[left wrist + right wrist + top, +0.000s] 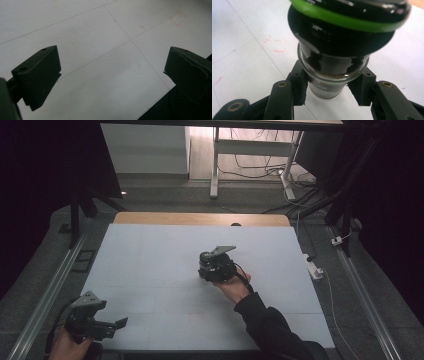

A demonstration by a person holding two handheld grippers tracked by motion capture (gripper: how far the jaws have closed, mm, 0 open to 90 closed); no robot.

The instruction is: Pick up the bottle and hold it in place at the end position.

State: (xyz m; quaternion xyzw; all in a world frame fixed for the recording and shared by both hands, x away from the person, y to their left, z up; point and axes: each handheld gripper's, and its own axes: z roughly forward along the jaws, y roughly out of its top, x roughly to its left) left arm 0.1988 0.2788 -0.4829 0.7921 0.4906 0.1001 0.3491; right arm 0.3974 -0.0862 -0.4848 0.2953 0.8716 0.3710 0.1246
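Right gripper [328, 91] is pinching the jar [329, 75] below its green-ringed lid [347, 17] — lower it level onto the tabletop [150, 270]; left gripper's [110, 75] fingers are spread — empty.

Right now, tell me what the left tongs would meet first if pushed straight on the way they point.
Most likely the bare white table top: the left tongs stand open and angle down at it, nothing between. Depth is unclear.

A clear glass jar [329, 72] with dark contents, a glossy black cap and a bright green ring sits between matte black tongs [329, 92] with brass-coloured rivets. The desk [150, 270] is pale grey-white, crossed by thin pencil-like lines and faint red scribbles, with a light wood edge at the far side. The sleeve [272, 327] is black.
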